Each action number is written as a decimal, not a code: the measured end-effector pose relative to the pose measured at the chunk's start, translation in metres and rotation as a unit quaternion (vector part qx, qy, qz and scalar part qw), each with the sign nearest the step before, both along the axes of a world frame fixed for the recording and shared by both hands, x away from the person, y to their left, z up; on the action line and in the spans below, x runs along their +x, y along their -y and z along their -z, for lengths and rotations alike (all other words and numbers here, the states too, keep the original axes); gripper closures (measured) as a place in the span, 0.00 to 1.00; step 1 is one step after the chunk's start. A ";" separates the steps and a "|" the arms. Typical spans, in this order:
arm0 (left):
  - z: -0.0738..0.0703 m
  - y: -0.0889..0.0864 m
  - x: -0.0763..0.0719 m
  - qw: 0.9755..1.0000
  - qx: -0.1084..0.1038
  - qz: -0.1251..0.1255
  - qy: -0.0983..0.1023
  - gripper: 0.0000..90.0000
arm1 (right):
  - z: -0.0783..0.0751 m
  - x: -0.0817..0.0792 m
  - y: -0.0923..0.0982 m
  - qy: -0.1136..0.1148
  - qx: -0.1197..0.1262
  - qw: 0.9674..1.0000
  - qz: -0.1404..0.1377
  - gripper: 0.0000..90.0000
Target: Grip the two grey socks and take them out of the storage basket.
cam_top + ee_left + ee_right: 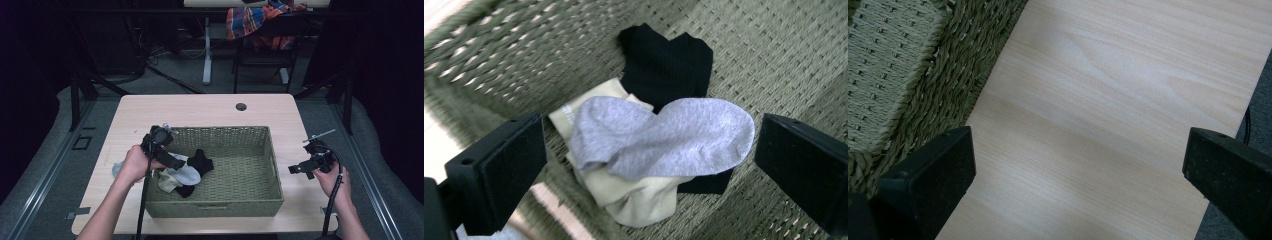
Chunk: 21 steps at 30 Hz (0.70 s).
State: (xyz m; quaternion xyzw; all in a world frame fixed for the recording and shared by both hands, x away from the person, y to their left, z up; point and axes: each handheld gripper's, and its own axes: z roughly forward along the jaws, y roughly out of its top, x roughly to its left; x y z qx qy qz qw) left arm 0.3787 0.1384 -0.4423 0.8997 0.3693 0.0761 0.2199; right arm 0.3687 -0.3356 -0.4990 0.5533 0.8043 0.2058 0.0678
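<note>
Socks piled in the basket, my left gripper [649, 165] poised over them.

The grey sock [664, 137] lies atop the cream sock [639, 200] and black sock [664, 60] in the basket [270, 165], left end. My left jaws are spread wide, empty. I judge another sock [116, 169] on the counter [200, 107] comes next. The right gripper [1078, 190] hovers released, off to the side.

- High view: table [210, 112] evenly lit, surroundings dark, picture soft.
- Gripper views: bright, soft shadows; near jaws and basket [484, 45] rim blurred.
</note>
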 end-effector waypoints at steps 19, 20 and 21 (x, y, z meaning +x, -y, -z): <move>0.040 0.032 0.008 0.994 0.076 0.045 -0.062 0.33 | 0.001 0.002 -0.002 0.001 -0.001 1.000 -0.001 0.01; 0.041 0.034 0.010 0.993 0.091 0.046 -0.062 0.37 | 0.000 0.001 0.000 -0.001 -0.004 1.000 -0.005 0.01; 0.041 0.034 0.010 0.993 0.091 0.046 -0.062 0.38 | 0.000 0.001 0.000 -0.001 -0.004 1.000 -0.005 0.01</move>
